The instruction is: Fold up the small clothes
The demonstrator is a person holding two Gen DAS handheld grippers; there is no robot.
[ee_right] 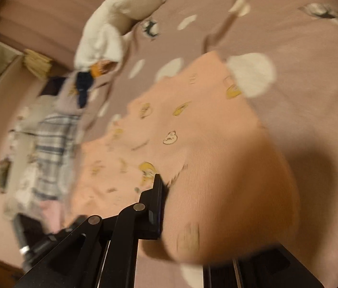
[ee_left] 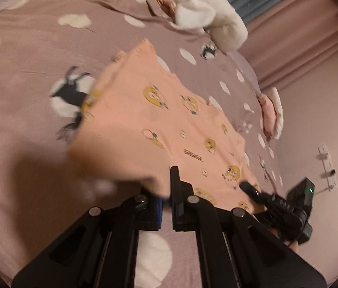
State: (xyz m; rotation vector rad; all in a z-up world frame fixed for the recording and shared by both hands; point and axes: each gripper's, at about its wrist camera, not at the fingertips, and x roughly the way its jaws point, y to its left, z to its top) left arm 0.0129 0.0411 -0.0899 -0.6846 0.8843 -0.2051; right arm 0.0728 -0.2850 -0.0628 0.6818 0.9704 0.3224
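Note:
A small peach garment (ee_left: 169,120) printed with yellow cartoon faces hangs stretched between both grippers, its far end lying on the bed. My left gripper (ee_left: 165,184) is shut on the near edge, and cloth drapes over its left finger. At the right of the left wrist view, my right gripper (ee_left: 252,189) pinches the garment's other near corner. In the right wrist view the same peach garment (ee_right: 192,124) billows over my right gripper (ee_right: 166,187), which is shut on it. The cloth hides that gripper's right finger.
The mauve bed sheet (ee_left: 37,48) has white dots and black deer prints. A white fleece item (ee_left: 204,12) lies at the far edge, with a pink and white bundle (ee_left: 272,112) near the wall. A plaid cloth (ee_right: 53,148) and a navy garment (ee_right: 82,88) lie to the left.

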